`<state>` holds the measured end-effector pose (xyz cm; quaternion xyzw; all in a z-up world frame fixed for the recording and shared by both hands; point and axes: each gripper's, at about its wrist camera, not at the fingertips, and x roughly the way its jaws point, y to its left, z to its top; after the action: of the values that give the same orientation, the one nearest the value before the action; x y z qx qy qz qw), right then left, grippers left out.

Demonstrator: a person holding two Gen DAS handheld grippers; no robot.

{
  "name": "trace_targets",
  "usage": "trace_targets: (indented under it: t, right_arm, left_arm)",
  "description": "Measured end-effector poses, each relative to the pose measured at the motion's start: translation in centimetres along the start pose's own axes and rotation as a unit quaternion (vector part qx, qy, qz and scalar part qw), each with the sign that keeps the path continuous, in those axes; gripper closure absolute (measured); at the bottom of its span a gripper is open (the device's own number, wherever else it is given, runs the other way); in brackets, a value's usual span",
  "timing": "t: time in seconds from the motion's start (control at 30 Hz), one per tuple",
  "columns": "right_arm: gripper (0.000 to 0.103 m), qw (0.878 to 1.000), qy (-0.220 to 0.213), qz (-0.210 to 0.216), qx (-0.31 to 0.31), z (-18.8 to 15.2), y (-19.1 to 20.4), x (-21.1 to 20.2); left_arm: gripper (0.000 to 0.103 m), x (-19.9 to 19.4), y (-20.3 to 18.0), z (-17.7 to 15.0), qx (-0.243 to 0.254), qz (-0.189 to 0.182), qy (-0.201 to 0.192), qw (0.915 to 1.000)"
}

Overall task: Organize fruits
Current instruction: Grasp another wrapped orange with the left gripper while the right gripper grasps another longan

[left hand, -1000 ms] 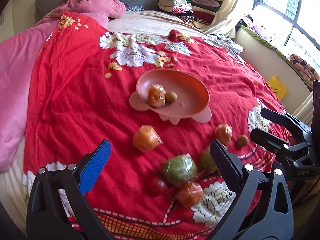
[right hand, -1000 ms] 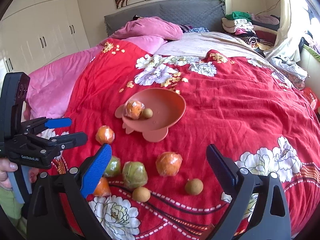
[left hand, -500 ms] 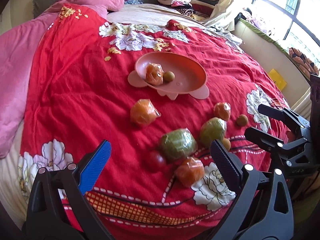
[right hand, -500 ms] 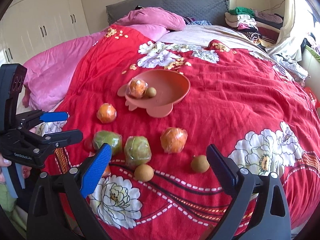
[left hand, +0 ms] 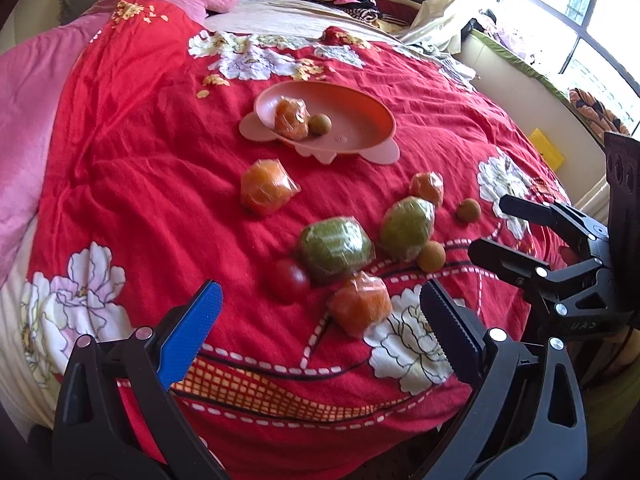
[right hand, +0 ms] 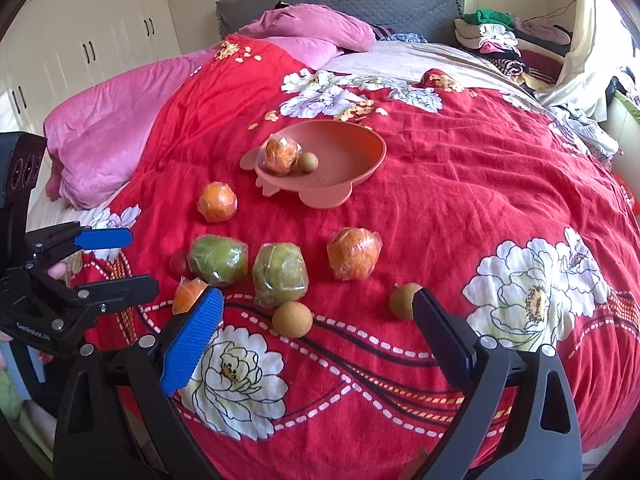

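Hovering over the bed's (right hand: 500,168) near edge, left claw (left hand: 320,332) and right claw (right hand: 316,332) gape wide and empty above scattered wrapped fruits (right hand: 280,274).

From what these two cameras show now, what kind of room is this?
Most likely a bedroom in a home. The fruit and the pink plate lie on a bed with a red flowered quilt and a grey padded headboard. White wardrobe doors stand behind it.
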<state>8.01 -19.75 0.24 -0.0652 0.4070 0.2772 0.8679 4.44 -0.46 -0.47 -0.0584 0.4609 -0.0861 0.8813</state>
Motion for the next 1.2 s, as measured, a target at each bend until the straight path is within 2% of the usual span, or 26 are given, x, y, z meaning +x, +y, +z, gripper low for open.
trace_targets:
  t: [0.27,0.43,0.6,0.67,0.7,0.77,1.03,1.2]
  right_arm:
    - [0.008,1.0,0.011,0.008,-0.002,-0.8,0.0,0.4]
    - [0.009,1.0,0.021,0.022,-0.003,-1.3,0.1,0.9]
    - [0.025,0.998,0.036,0.042,-0.003,-1.7,0.1,1.6]
    - [0.035,0.998,0.042,0.048,-0.005,-1.7,0.2,1.9]
    - [0.038,0.998,0.044,0.051,-0.007,-1.8,0.2,2.0]
    - [0.049,0.997,0.049,0.06,-0.009,-1.8,0.3,2.4]
    - [0.063,0.996,0.057,0.064,-0.017,-1.6,0.4,3.9]
    - [0.076,0.996,0.06,0.066,-0.02,-1.8,0.4,4.8]
  left_arm:
    - [0.01,0.6,-1.1,-1.1,0.011,-0.016,0.014,0.9997]
    - [0.019,1.0,-1.5,-1.5,0.01,-0.028,0.022,0.9993]
    - [0.028,1.5,-1.9,-1.7,0.013,-0.036,0.029,0.9988]
    - [0.035,1.8,-2.0,-1.9,0.015,-0.042,0.033,0.9985]
    - [0.036,2.0,-2.1,-1.9,0.017,-0.046,0.036,0.9982]
    - [0.039,2.3,-2.2,-2.0,0.018,-0.053,0.042,0.9975]
    - [0.043,2.8,-2.4,-2.0,0.018,-0.059,0.047,0.997]
    - [0.047,3.4,-2.4,-1.9,0.016,-0.06,0.053,0.9967]
